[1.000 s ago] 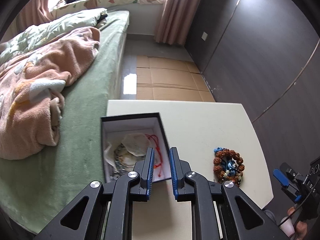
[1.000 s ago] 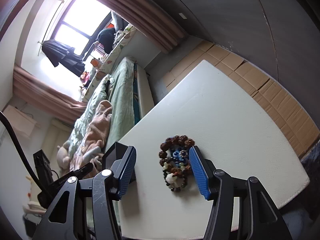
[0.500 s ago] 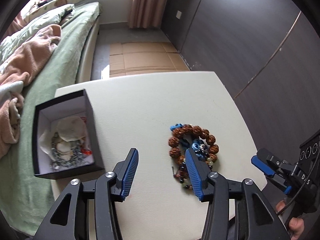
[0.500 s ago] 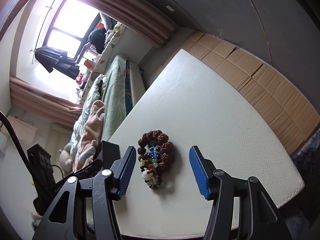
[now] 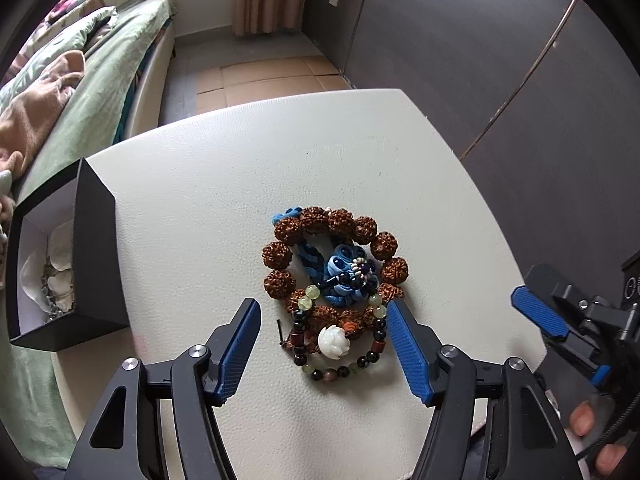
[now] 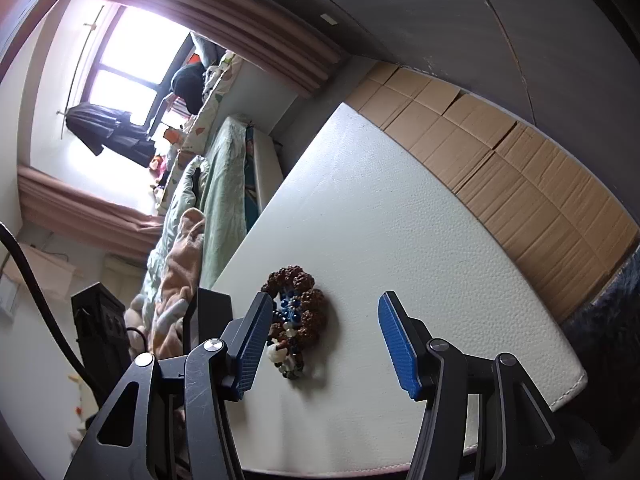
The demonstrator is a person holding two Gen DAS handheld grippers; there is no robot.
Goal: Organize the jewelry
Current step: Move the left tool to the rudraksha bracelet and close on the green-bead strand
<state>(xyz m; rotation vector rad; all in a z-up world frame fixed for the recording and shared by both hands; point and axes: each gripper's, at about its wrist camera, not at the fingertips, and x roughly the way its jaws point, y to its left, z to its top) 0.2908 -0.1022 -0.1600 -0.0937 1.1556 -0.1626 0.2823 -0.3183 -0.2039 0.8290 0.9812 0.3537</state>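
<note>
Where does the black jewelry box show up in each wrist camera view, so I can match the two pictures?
Left wrist view: the black jewelry box sits at the left edge, open, on the white table, left of the bracelet pile.
Right wrist view: only a dark corner of the box shows, lower left, behind the right gripper's left finger.
Shared landmark: the bracelet pile, right of the box in both views.

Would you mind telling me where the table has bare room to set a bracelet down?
Bare table lies between the black box and the bracelet pile, and beyond the pile to the far edge. It is crowded at the pile, which the open left gripper straddles.
</note>
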